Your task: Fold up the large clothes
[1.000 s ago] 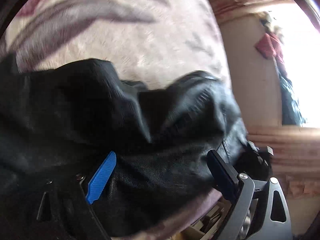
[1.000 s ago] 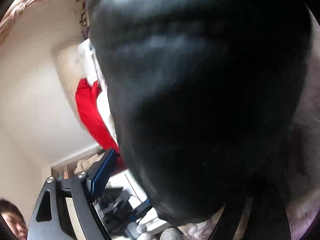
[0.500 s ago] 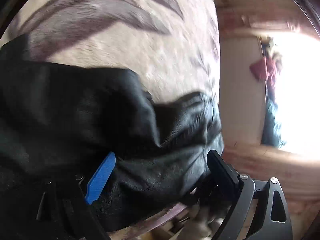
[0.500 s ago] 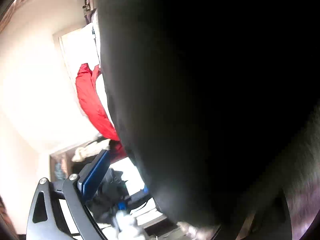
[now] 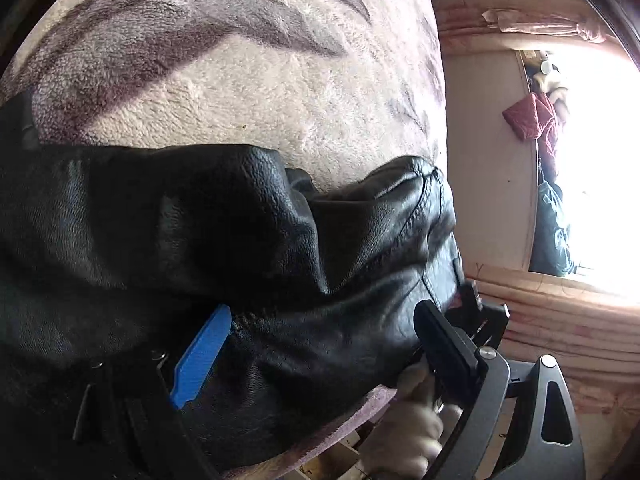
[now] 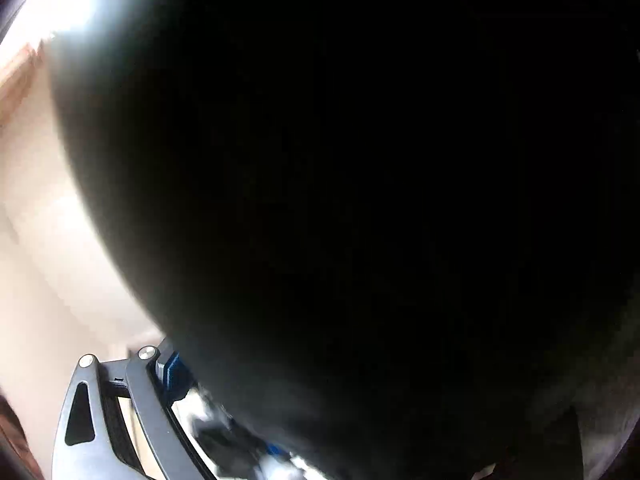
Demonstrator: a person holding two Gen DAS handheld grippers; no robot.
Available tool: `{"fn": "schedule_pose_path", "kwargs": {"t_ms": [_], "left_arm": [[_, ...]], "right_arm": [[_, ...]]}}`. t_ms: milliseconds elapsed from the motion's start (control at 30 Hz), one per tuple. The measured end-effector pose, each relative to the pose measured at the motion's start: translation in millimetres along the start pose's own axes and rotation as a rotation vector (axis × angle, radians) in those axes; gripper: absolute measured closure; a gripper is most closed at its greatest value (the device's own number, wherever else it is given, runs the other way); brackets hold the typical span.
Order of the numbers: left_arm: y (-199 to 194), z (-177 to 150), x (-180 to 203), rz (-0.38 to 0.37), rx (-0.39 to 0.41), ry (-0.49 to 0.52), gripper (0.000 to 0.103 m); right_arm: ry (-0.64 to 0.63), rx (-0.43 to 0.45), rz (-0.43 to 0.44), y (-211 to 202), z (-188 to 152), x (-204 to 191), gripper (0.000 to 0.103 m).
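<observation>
Fleece blanket (image 5: 240,92) | black leather jacket (image 5: 280,248) bunched between left claw (image 5: 320,340) | gaping

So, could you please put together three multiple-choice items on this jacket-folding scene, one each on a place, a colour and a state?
1. Where does the black leather jacket lie?
A. on a leaf-patterned fleece blanket
B. on a bare wooden floor
C. on a hanger

2. What colour is the pad on the left tongs' finger at the left of its view?
A. red
B. blue
C. yellow

3. How do the left tongs stand?
A. clamped flat together
B. out of view
C. spread wide, with jacket leather between the fingers

Answers: 1 A, the cream and purple pile shows above the jacket; 2 B, the ridged pad is bright blue; 3 C, the two fingers sit far apart across the leather.
</observation>
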State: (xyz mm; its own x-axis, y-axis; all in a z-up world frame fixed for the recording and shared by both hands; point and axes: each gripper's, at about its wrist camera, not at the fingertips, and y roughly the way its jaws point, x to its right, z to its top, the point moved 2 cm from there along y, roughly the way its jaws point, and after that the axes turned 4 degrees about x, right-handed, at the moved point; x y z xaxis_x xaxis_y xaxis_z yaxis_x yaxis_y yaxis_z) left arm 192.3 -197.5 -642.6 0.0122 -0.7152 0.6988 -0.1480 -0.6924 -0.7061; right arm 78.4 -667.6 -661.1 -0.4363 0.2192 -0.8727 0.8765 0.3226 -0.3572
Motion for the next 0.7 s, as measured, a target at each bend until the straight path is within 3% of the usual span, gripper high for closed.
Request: {"fn": "schedule_pose_path", "kwargs": {"t_ms": [67,100,233,300,367,500,700], "left_arm": [[-4.8,1.7,1.7,0.005,-0.004,-0.021,0.011],[-9.4,2.6,6.2,0.024,0.011,-0.022,0.011],[-31.3,2.4,38.7,0.027,0.146,0.105,0.01],[-16.3,9.6,38.3,0.142,0.16,0.171,0.01],[1.2,18.1,22.4,0.187,0.144,0.153,0.011],[12.0,33.3,9.1,0.175,0.138,0.107,0.01],[-1.2,31.7,7.1,0.104,0.134,0.052,0.01]], "right_arm": [[-0.065,0.034,-0.035,-5.7,11.7,-9.5,0.015],[-0.081,0.01,-0.047,-1.4,15.1,-10.9,0.015],[-0.154,-0.081,-0.092,12.9,20.1,-18.9,0.015],[-0.157,-0.104,-0.091,20.3,16.8,-19.6,0.016],[-0.134,-0.099,-0.09,22.7,15.8,-20.2,0.019],[-0.112,-0.062,-0.096,24.5,14.9,-23.8,0.02],[-0.191,-0.006,-0.191,26.4,24.4,-46.4,0.018]]}}
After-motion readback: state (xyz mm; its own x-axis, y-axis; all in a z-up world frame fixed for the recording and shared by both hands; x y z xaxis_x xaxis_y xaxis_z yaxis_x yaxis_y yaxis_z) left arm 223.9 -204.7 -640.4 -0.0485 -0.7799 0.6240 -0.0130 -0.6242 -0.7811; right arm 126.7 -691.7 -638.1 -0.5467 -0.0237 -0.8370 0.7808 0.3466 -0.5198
